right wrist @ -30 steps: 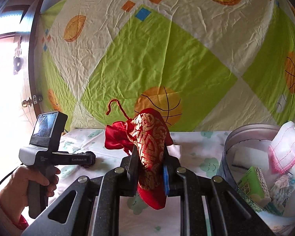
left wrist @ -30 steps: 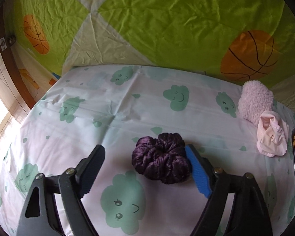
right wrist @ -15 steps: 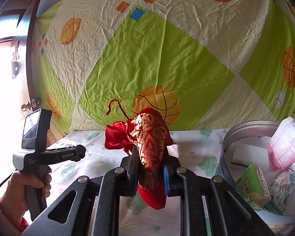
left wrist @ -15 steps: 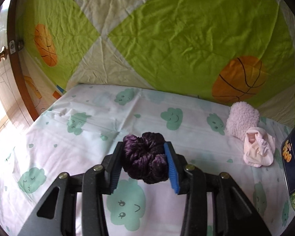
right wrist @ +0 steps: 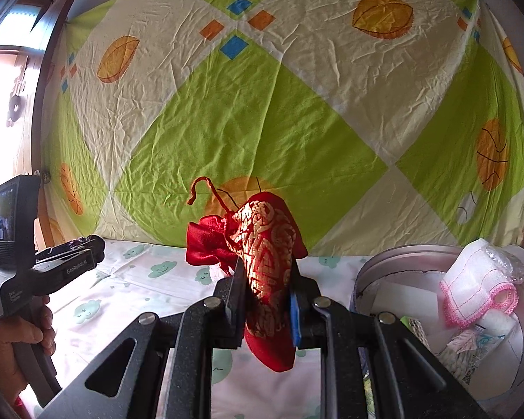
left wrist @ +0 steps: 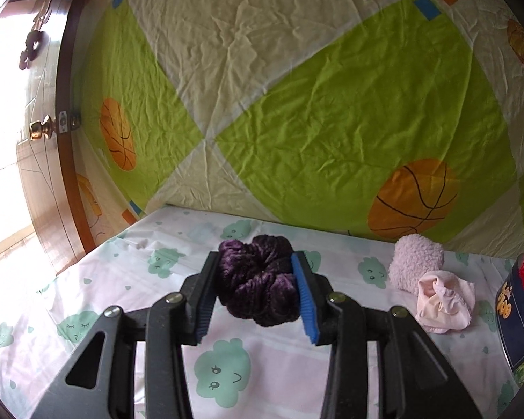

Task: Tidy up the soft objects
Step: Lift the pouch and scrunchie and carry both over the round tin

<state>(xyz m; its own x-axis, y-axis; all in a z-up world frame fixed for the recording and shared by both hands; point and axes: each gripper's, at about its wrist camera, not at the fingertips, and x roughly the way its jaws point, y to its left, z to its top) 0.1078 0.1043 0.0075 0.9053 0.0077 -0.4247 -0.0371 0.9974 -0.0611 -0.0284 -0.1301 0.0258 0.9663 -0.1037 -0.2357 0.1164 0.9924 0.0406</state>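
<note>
My left gripper (left wrist: 255,291) is shut on a dark purple velvet scrunchie (left wrist: 256,282), held a little above the cloud-print sheet (left wrist: 115,300). A fluffy pink sock (left wrist: 415,262) and a pale pink bundle (left wrist: 445,300) lie on the sheet to its right. My right gripper (right wrist: 263,305) is shut on a red and gold drawstring pouch (right wrist: 267,262), lifted clear of the sheet (right wrist: 139,279). In the right wrist view the left gripper (right wrist: 70,256) shows at the far left, held by a person's hand (right wrist: 14,340), with the scrunchie dark between its fingers.
A round grey tin (right wrist: 401,262) at the right holds a pink-edged white cloth (right wrist: 478,286) and several small packets. A dark blue tin (left wrist: 517,317) sits at the right edge. A green and cream basketball sheet (left wrist: 297,104) hangs behind. A wooden door (left wrist: 63,174) stands at left.
The left gripper closed on the purple scrunchie and lifted it off the sheet, tilting its view upward. The right gripper kept its hold on the red pouch and hardly moved.
</note>
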